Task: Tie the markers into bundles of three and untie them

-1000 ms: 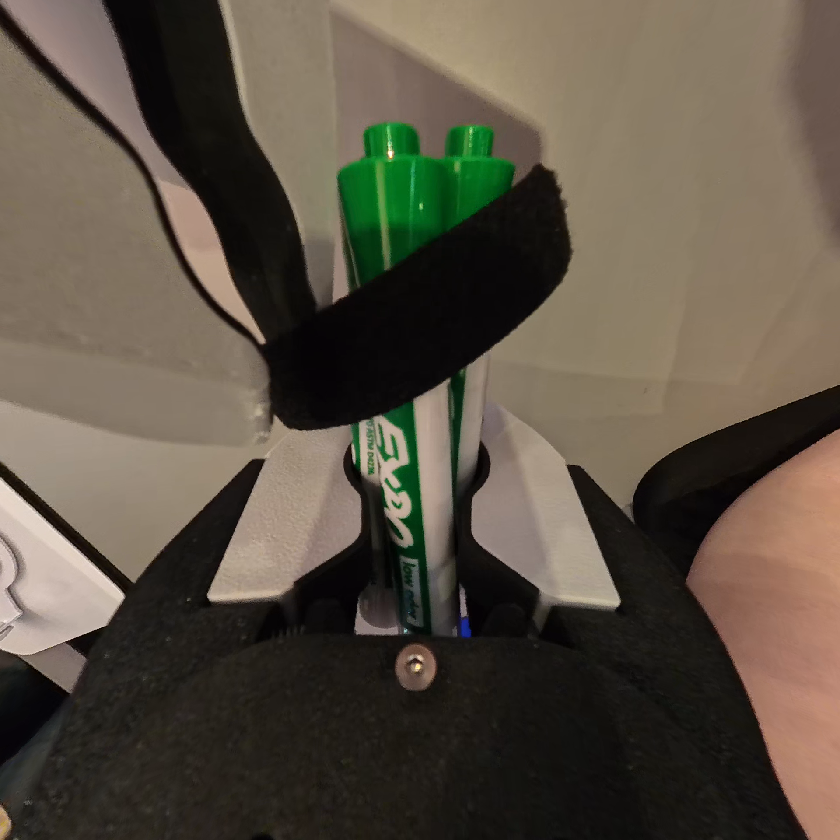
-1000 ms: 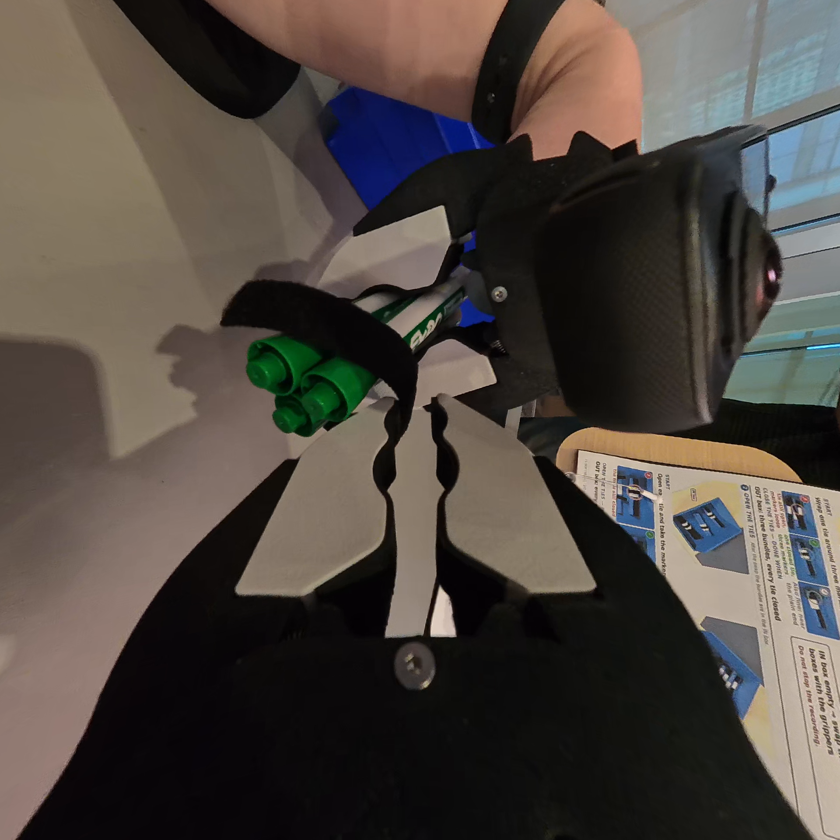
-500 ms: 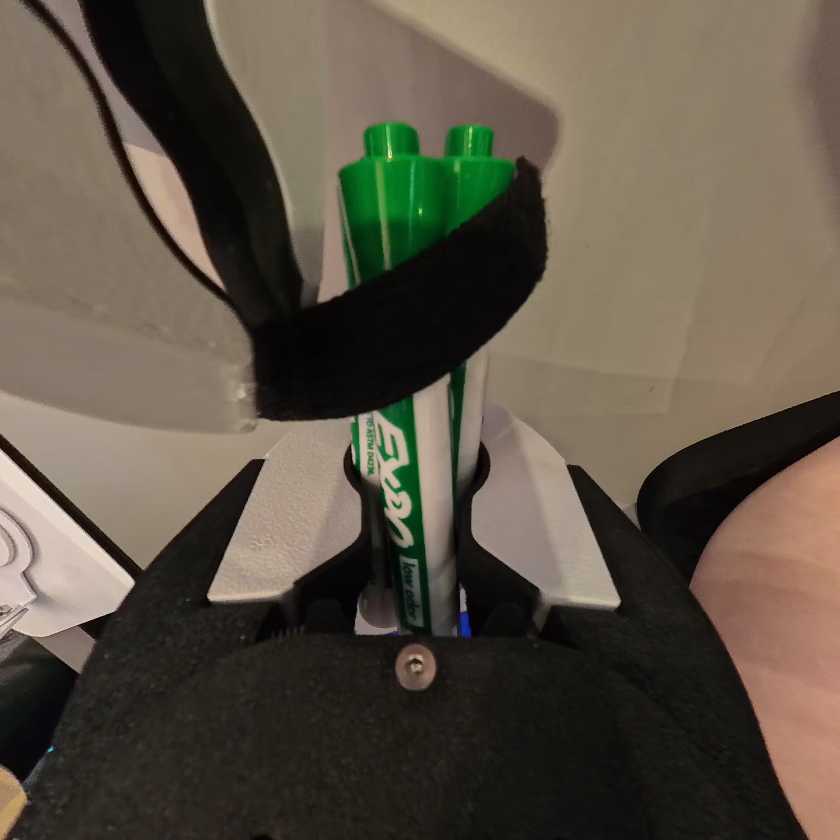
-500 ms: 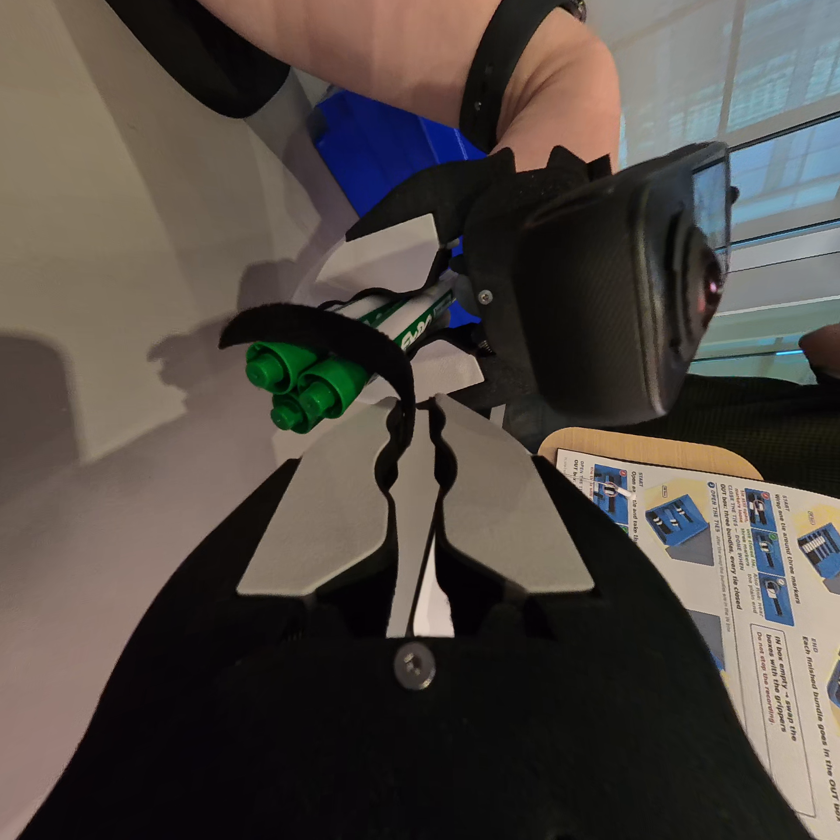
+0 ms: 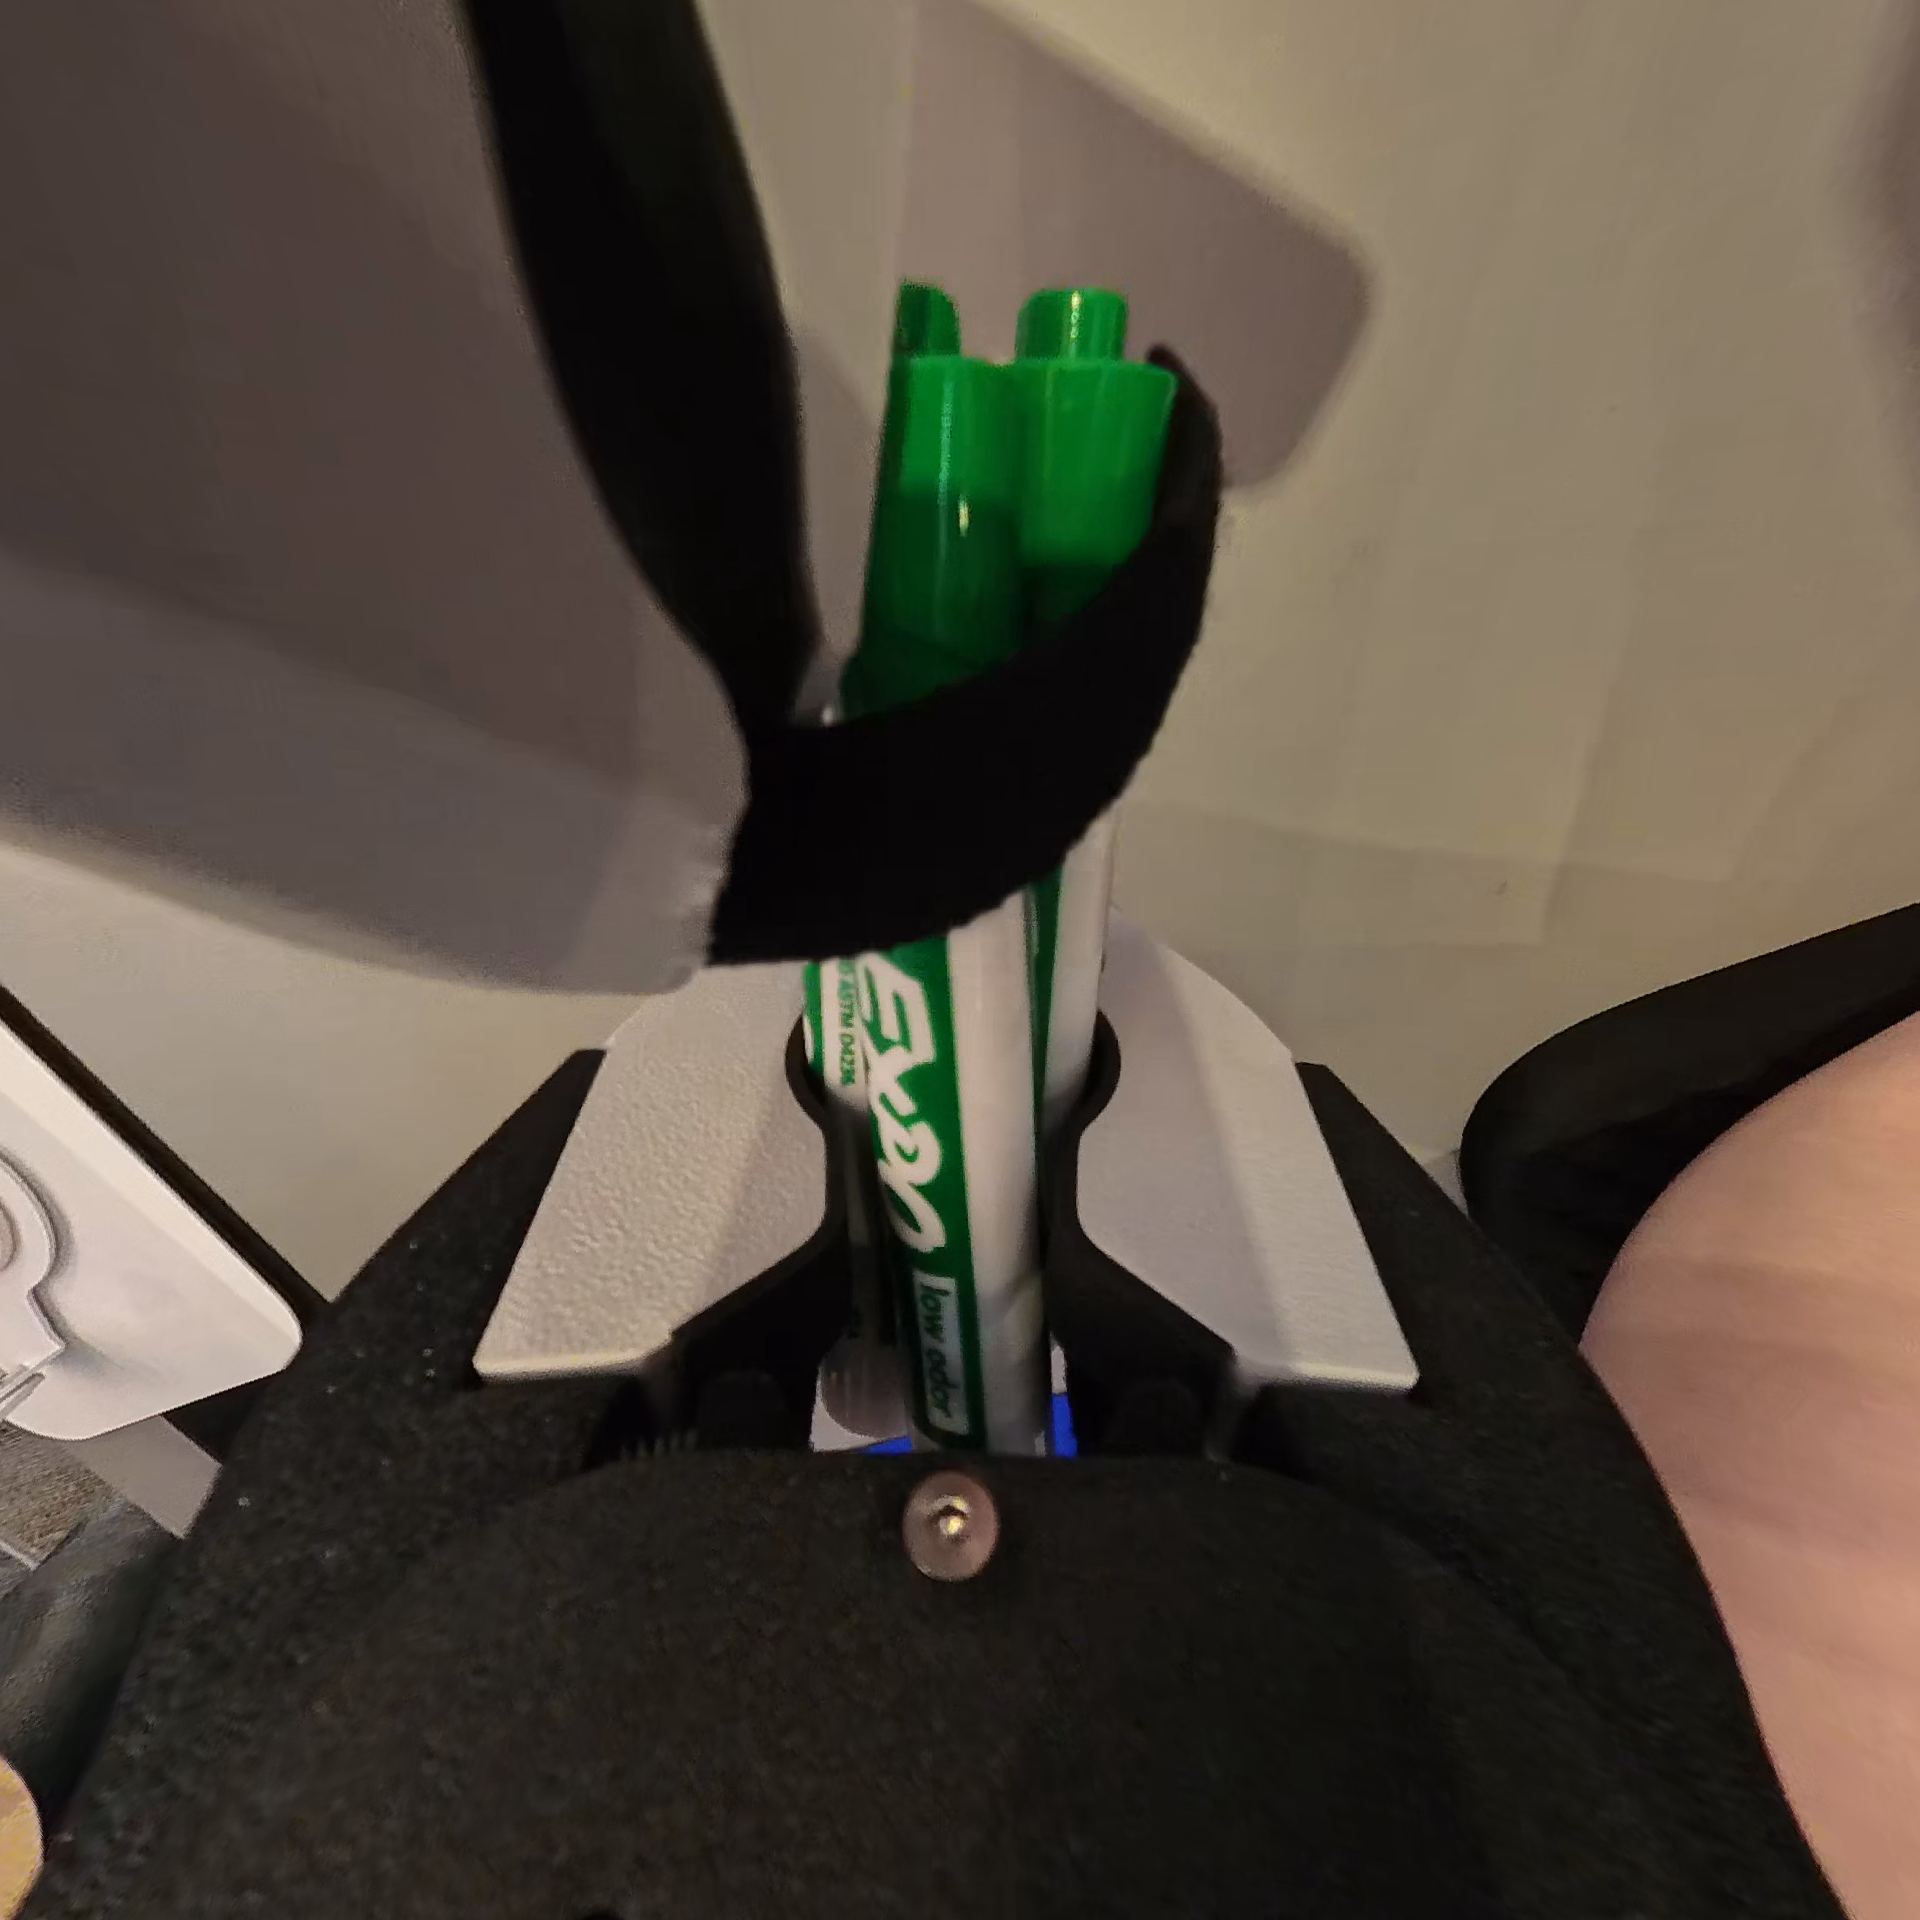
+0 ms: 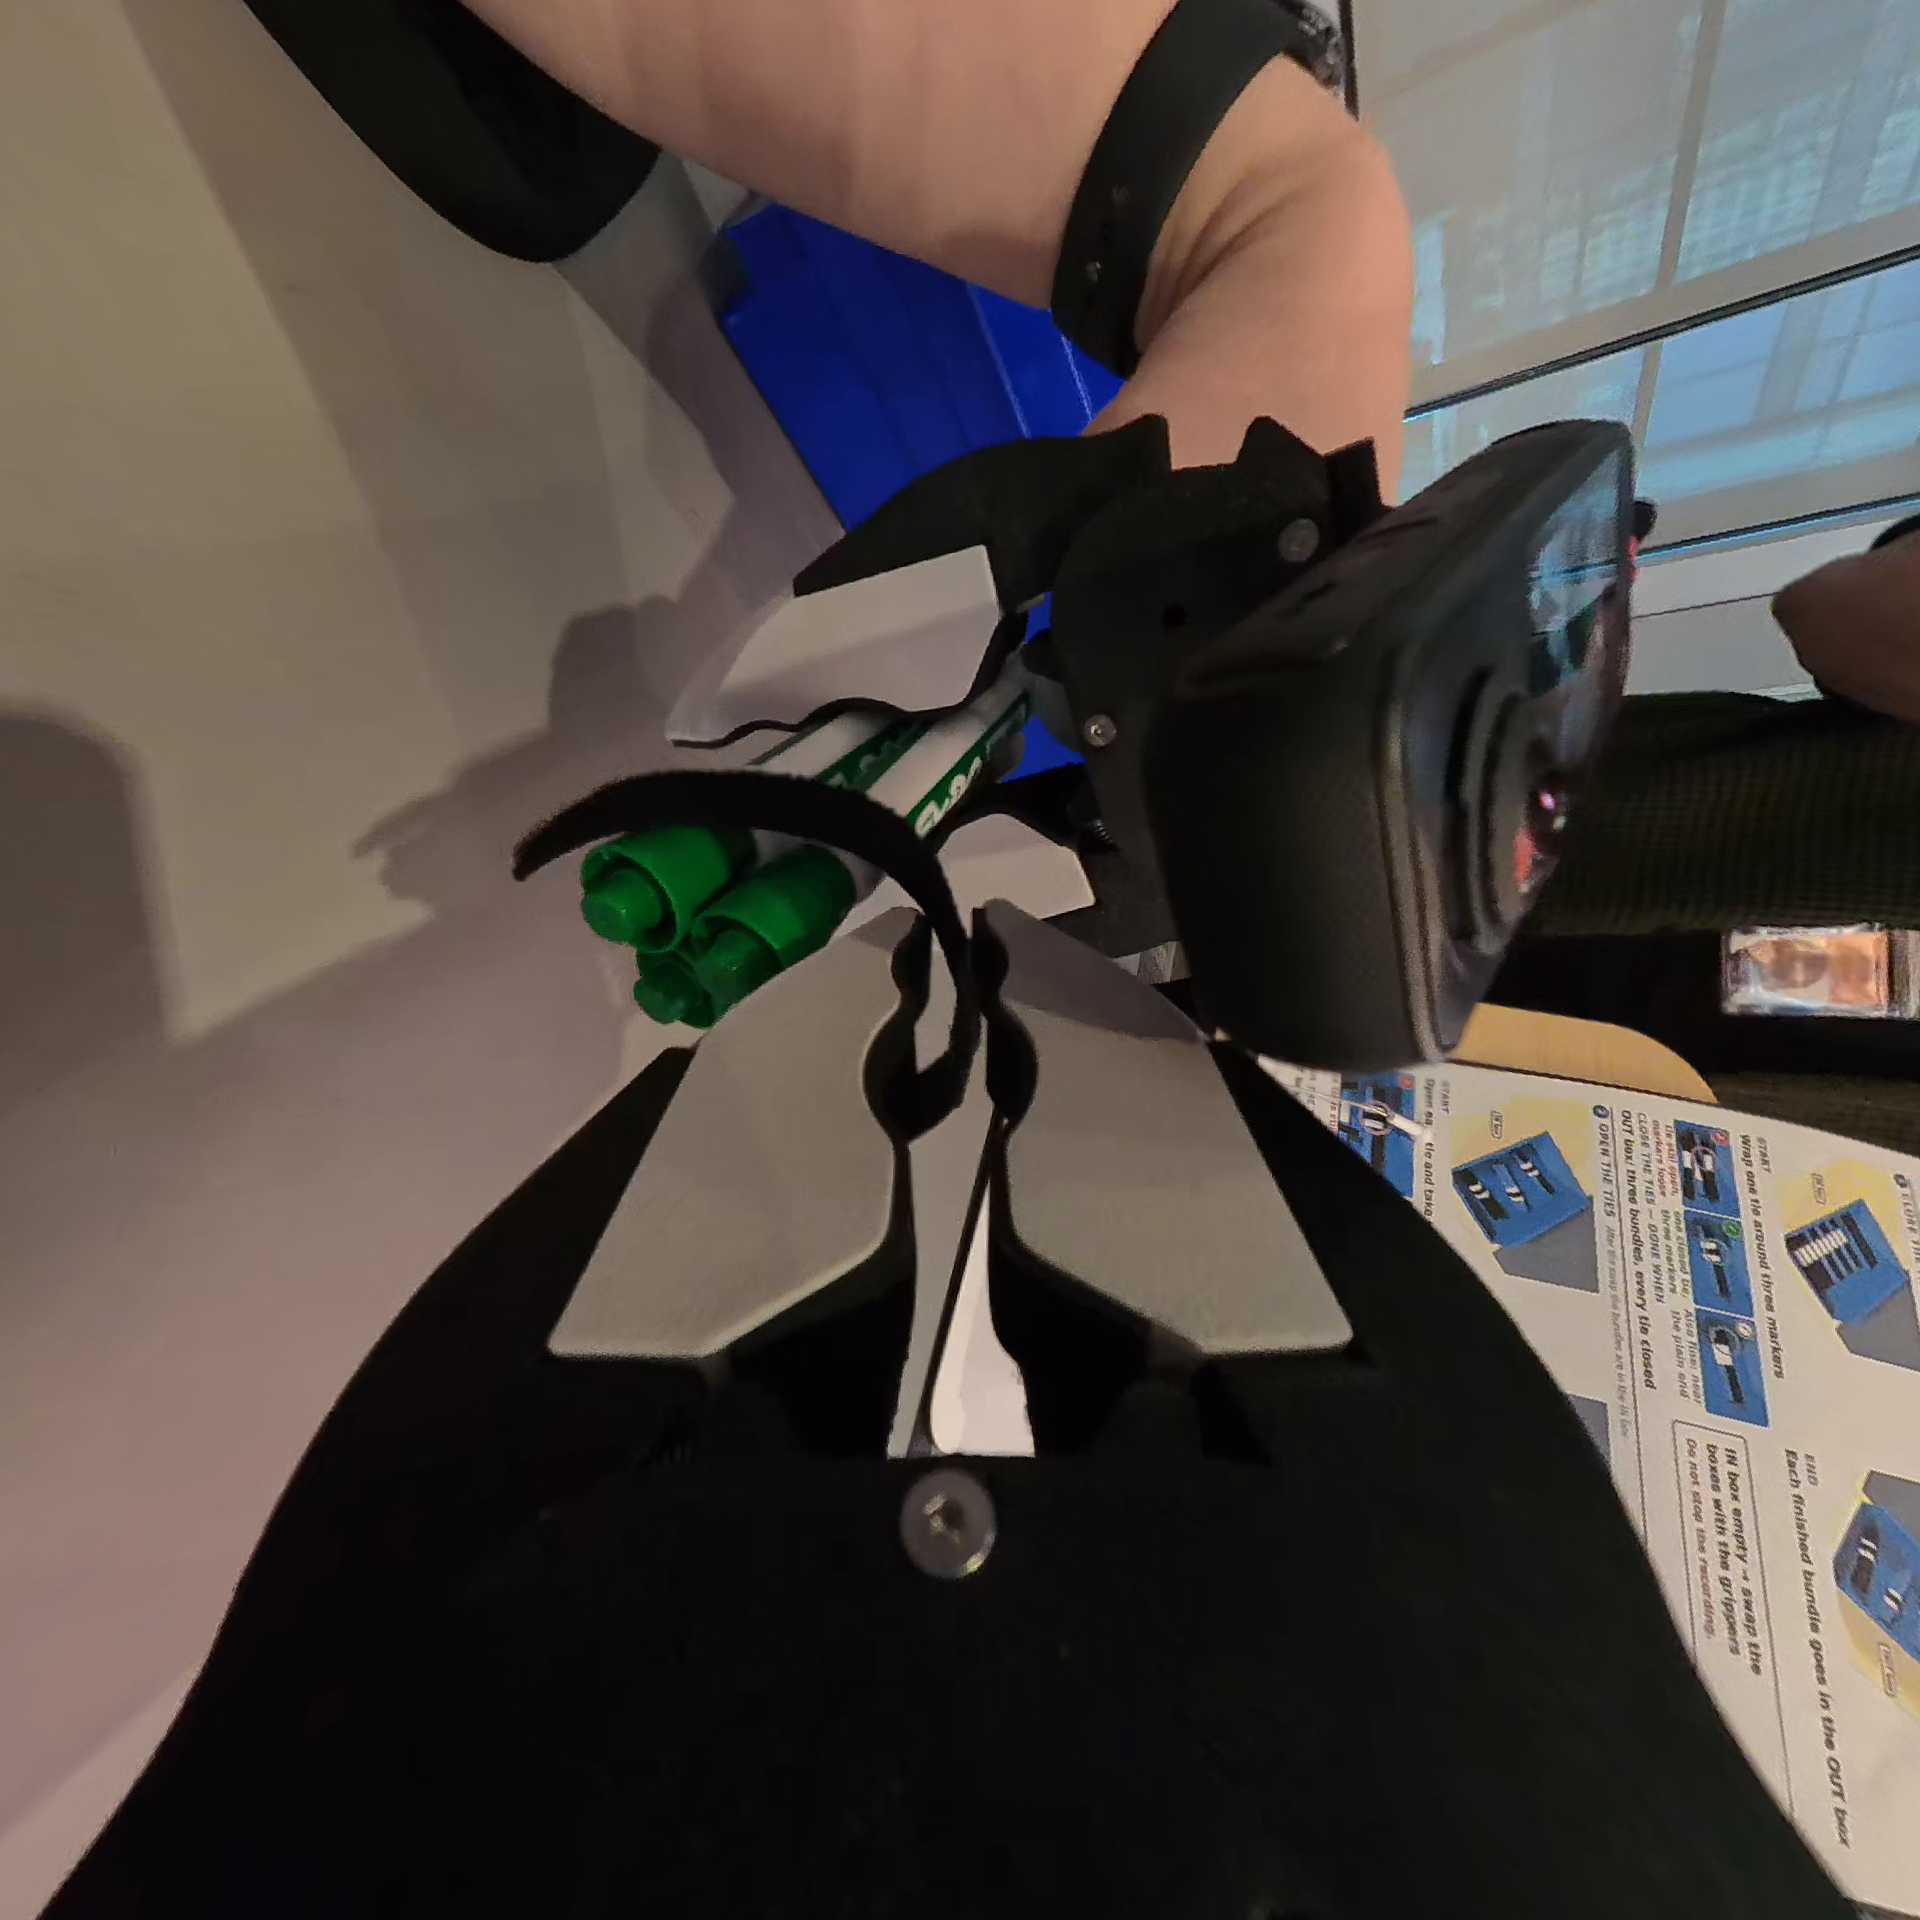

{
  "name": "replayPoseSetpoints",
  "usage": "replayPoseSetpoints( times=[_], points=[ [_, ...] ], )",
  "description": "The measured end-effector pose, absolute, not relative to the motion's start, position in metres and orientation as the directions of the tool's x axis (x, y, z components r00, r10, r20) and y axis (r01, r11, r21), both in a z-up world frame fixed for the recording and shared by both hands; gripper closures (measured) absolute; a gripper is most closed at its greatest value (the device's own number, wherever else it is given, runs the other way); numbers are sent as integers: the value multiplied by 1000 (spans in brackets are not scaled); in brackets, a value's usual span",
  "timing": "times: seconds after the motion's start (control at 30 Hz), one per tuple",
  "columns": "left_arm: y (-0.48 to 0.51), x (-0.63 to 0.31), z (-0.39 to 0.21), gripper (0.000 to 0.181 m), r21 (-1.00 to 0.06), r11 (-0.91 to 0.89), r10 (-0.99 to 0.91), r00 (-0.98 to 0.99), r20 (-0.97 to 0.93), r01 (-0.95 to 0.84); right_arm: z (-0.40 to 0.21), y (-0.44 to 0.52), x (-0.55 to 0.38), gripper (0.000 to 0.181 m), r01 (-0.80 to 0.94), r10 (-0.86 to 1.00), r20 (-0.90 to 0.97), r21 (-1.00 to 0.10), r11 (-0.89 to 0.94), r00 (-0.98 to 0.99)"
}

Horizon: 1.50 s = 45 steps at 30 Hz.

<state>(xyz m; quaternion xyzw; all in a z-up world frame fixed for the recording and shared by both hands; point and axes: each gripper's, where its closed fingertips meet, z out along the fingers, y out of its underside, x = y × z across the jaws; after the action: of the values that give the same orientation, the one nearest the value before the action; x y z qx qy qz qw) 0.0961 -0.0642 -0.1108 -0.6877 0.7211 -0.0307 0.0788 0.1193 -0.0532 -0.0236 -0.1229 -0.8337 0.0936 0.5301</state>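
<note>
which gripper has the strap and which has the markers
The right gripper is shut on the black strap; the left gripper is shut on the green markers.

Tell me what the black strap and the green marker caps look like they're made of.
Black strap: seems a soft fabric, likely hook-and-loop, matte with fuzzy edges, bending freely around the markers.
Green caps: seem hard moulded plastic, glossy, with sharp highlights and crisp edges.

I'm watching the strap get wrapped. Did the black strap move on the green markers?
Yes. The black strap has swung in across the green markers, its far edge now closer to their caps, which sit unmoved in the left tool.
</note>
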Motion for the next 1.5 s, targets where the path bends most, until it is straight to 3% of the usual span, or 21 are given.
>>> replayPoseSetpoints(
  times=[0.27,0.77,0.97,1.17,1.5],
  points=[
    [-70,109,-101,139,-233,108,-992,-91,-84,-966,-20,-55,131,167,122,321,833,-299,947,-450],
    [-64,104,-93,139,-237,94,-989,-63,-134,-967,-12,-45,140,164,179,326,835,-275,945,-443],
    [-59,102,-90,139,-243,86,-985,-46,-164,-966,1,-48,141,164,143,401,822,-376,915,-405],
    [-57,102,-92,139,-227,77,-986,-40,-165,-971,-3,-49,136,169,150,393,825,-364,919,-407],
    [-51,99,-96,139,-213,47,-985,-9,-172,-976,-7,-44,115,173,221,558,748,-512,830,-361]
  ],
)
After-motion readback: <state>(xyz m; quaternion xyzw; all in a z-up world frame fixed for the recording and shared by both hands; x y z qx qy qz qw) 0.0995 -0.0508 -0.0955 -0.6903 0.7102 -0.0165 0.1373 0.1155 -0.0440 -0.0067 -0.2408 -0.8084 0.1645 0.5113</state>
